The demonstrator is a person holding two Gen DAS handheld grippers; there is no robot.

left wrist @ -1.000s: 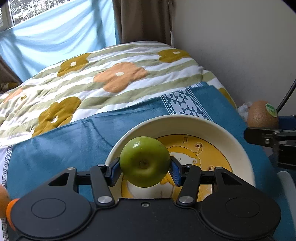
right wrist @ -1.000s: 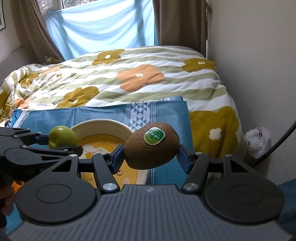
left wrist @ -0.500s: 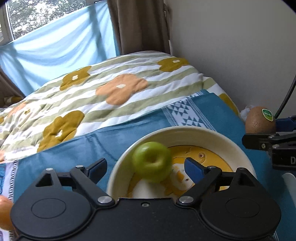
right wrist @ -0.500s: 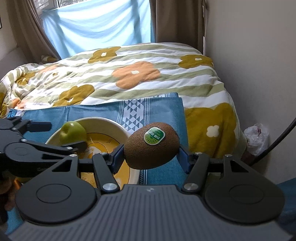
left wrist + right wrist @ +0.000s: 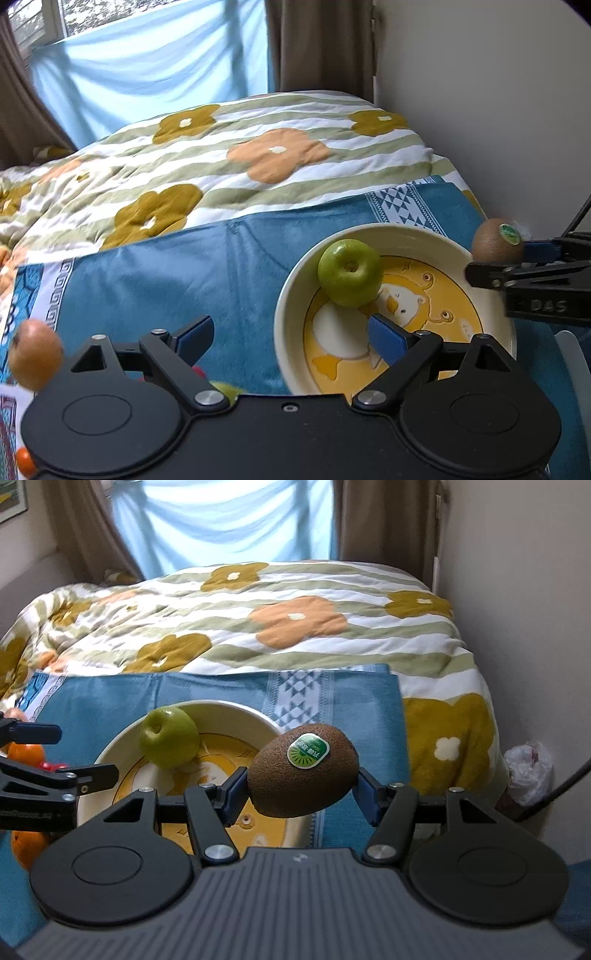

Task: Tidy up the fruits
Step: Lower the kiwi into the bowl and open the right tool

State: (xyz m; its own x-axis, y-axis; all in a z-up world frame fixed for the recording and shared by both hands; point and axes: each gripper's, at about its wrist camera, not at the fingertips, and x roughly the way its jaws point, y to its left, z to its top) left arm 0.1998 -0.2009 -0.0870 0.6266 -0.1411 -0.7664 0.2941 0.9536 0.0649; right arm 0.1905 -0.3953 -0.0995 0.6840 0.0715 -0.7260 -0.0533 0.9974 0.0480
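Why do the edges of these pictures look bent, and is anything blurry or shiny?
Both wrist views are fisheye, so the wall and bed edges bow outward. In the left wrist view the orange fruit at the left edge is smeared and the kiwi is soft. In the right wrist view the kiwi is sharp, and the green apple shows a window highlight.

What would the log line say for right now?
left gripper: open, empty | green apple: in bowl | right gripper: shut on kiwi, beside bowl
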